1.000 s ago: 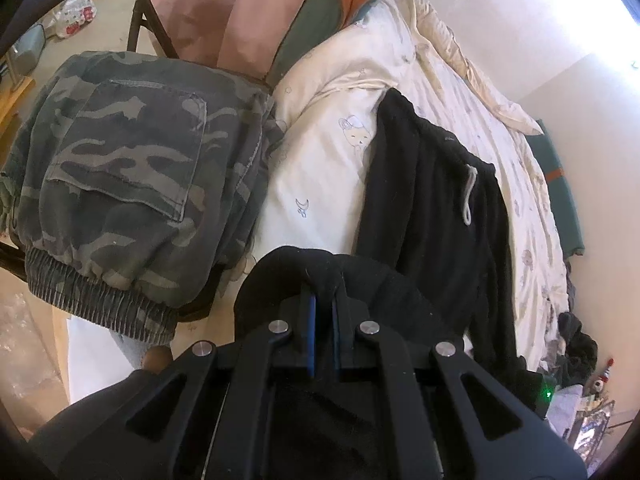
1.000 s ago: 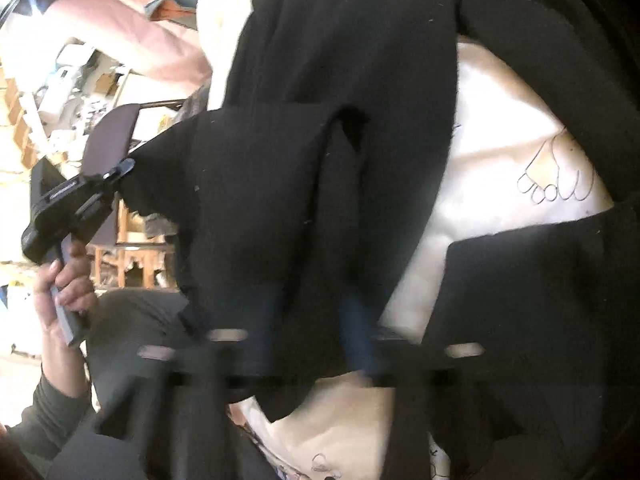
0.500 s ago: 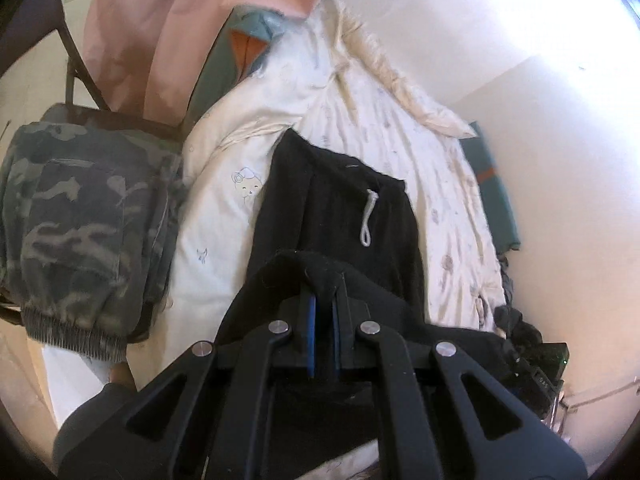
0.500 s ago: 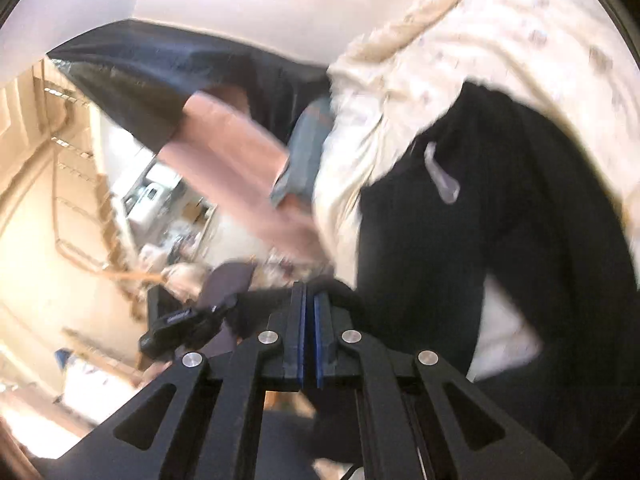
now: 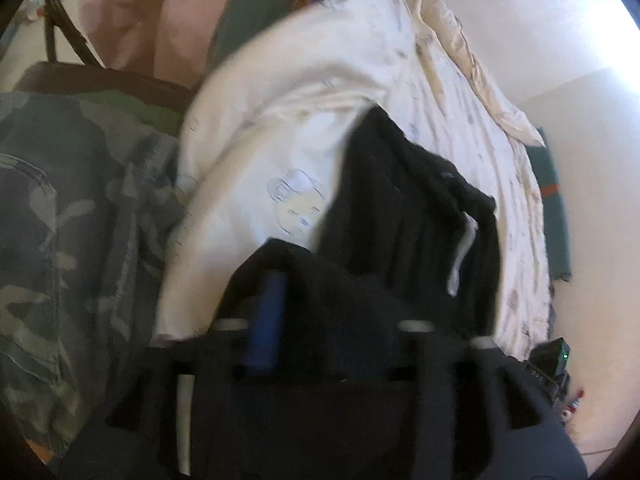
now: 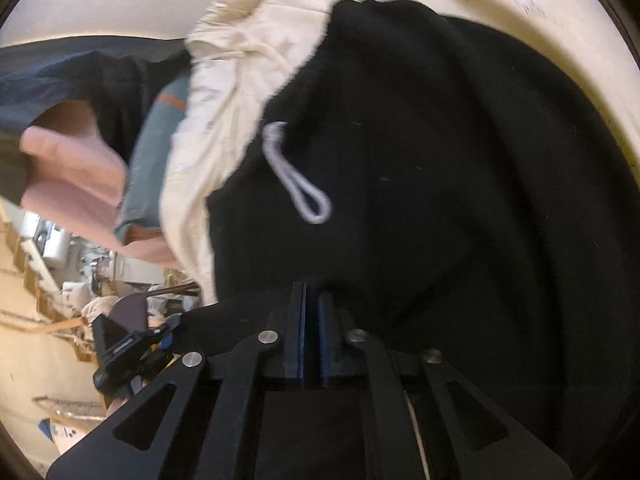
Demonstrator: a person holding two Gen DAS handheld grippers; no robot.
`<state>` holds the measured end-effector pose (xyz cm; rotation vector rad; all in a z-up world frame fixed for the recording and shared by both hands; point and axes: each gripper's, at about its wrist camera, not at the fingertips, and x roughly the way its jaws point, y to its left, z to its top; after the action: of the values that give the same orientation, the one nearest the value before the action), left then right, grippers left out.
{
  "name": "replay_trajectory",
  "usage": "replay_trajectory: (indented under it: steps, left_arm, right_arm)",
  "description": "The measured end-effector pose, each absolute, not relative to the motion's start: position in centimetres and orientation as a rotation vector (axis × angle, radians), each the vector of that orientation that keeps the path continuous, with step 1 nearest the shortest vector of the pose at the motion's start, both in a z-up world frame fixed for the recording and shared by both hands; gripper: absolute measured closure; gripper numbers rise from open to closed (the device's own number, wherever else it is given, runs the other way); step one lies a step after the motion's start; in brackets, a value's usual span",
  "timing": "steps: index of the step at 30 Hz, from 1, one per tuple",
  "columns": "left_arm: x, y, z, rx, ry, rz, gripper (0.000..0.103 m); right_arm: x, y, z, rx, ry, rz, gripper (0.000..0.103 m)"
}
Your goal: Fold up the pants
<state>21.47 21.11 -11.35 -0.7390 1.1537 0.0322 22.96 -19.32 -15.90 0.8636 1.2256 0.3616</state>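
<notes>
Black pants (image 5: 404,216) with a white drawstring (image 5: 462,248) lie on a cream duvet (image 5: 304,92). In the blurred left wrist view my left gripper (image 5: 316,304) is opening. One blue pad (image 5: 268,316) stands well apart from the other, and a black fold of the pants drapes loosely over the gap. In the right wrist view my right gripper (image 6: 312,304) hangs low over the pants (image 6: 440,160), near the drawstring loop (image 6: 296,184). Its pads (image 6: 298,332) are almost together with black cloth at their tips, and its jaws are starting to open. The left gripper (image 6: 132,344) shows at lower left.
Folded camouflage pants (image 5: 60,220) lie on a dark chair (image 5: 100,80) left of the bed. Pink fabric (image 5: 132,12) and a teal-and-orange pillow (image 5: 256,4) sit at the bed's head. A pale wall (image 5: 580,200) runs along the far side. Cluttered shelves (image 6: 48,248) stand beyond the bed.
The left jaws, shut on a black fold before, now stand apart. Both grippers have swept across the bed toward the waistband, so the drawstring looms larger in the right view.
</notes>
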Motion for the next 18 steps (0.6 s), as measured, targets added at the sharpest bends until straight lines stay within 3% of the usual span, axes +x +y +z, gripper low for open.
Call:
replay_trajectory:
  steps: [2, 5, 11, 15, 18]
  left_arm:
    - [20.5, 21.4, -10.9, -0.719, 1.082, 0.065, 0.016]
    - [19.5, 21.6, -9.8, -0.64, 1.063, 0.13, 0.015]
    - [17.9, 17.2, -7.7, -0.146, 1.107, 0.107, 0.014]
    - [16.3, 15.5, -10.0, -0.187, 1.189, 0.015, 0.014]
    - [16.2, 14.2, -10.8, -0.108, 1.214, -0.012, 0.014]
  right_arm:
    - [23.0, -19.3, -16.2, 0.829, 1.249, 0.352, 0.094]
    - [22.6, -19.1, -14.6, 0.725, 1.243, 0.38, 0.092]
    - [20.0, -15.1, -8.6, 0.354, 1.189, 0.424, 0.09]
    - [17.7, -13.2, -6.4, 0.123, 1.134, 0.203, 0.088]
    - [17.9, -14.6, -6.4, 0.163, 1.138, 0.149, 0.087]
